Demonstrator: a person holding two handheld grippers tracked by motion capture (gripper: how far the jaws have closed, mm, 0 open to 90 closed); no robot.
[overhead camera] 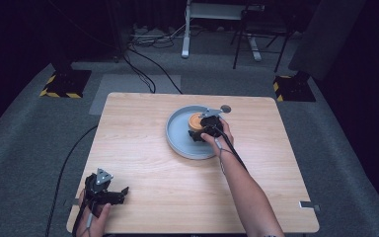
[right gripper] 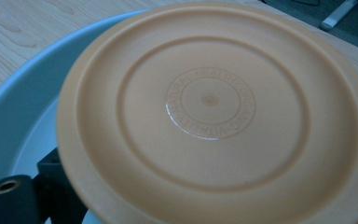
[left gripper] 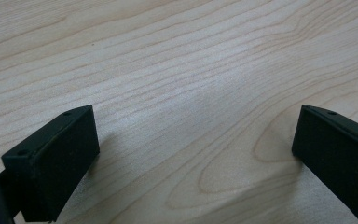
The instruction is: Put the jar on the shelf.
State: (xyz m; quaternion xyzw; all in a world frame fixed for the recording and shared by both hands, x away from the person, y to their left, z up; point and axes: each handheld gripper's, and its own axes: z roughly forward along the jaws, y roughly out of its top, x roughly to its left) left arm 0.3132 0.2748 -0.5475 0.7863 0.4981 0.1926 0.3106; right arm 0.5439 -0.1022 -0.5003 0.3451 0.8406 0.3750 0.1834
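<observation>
An orange bowl (overhead camera: 196, 121) lies upside down in a grey-blue plate (overhead camera: 175, 140) at the middle right of the wooden table. My right gripper (overhead camera: 198, 130) is down in the plate, its jaws wide apart and hugging the bowl's sides. In the right gripper view the bowl's embossed base (right gripper: 209, 107) sits very close to the camera, over the plate's rim (right gripper: 9, 121); a black fingertip (right gripper: 51, 168) peeks from under the bowl's edge. My left gripper (overhead camera: 122, 194) rests near the table's front left corner, open (left gripper: 196, 154) over bare wood, holding nothing.
The table's front edge runs just behind the left gripper, and a metal clip (overhead camera: 308, 205) sits on the front right edge. Black-and-yellow floor blocks (overhead camera: 64, 85) and desk legs (overhead camera: 186, 34) stand on the carpet beyond the table.
</observation>
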